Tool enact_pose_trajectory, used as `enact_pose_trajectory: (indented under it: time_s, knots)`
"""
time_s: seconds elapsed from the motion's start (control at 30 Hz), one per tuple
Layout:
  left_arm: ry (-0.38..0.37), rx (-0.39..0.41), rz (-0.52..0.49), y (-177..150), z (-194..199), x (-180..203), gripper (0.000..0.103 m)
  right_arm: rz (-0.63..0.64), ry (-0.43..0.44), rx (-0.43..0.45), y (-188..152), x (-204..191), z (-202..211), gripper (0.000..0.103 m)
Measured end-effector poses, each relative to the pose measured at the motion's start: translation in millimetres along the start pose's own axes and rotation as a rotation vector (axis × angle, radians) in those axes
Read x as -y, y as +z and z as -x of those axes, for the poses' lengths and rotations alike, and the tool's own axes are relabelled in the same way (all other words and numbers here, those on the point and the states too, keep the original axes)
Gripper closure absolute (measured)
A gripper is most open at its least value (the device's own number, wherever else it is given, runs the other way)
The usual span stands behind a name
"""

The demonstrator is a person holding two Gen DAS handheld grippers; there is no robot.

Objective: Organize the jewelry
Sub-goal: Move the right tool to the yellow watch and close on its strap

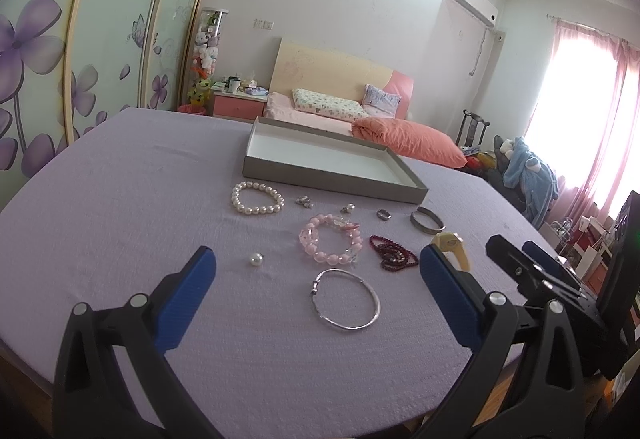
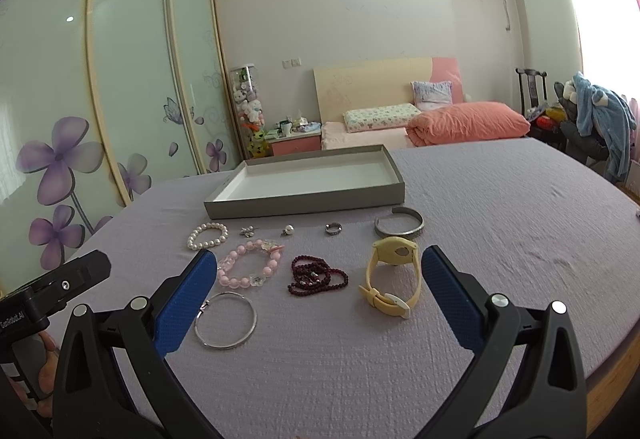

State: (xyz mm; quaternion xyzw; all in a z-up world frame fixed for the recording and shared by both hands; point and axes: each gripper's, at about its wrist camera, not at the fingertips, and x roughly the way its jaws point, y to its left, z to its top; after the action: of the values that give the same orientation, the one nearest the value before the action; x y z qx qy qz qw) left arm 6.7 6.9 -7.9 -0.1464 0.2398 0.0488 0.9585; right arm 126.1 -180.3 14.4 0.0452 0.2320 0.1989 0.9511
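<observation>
Both the left gripper (image 1: 316,263) and right gripper (image 2: 316,263) hover wide open, holding nothing. The jewellery lies scattered on the lilac cloth just before the shallow grey cardboard tray (image 2: 280,205): a white pearl bracelet (image 2: 207,235), a yellow plastic watch (image 2: 390,279) and a plain silver bangle (image 1: 346,298) nearest the grippers.

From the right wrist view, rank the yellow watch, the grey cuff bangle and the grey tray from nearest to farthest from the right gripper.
1. Yellow watch: between the right gripper fingers' tips, toward the right one.
2. Grey cuff bangle: just behind the watch.
3. Grey tray: farthest back, toward the left.
</observation>
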Motion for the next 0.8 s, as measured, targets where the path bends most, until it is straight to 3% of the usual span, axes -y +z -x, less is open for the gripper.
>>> enact_pose_trajectory:
  time_s: [0.27, 0.4, 0.8]
  knots:
    - [0.102, -0.094, 0.004, -6.7, -26.3, -14.7, 0.002, -0.047, -0.043, -0.150, -2.5, 29.9, -33.8, 0.001]
    - [0.106, -0.145, 0.027, -10.0, -39.6, -28.8, 0.002, -0.045, -0.106, -0.237, -4.1, 39.1, -54.5, 0.001]
    - [0.108, -0.231, 0.028, -16.3, -66.1, -41.7, 0.002, -0.016, -0.221, -0.319, -2.4, 41.6, -88.4, 0.001]
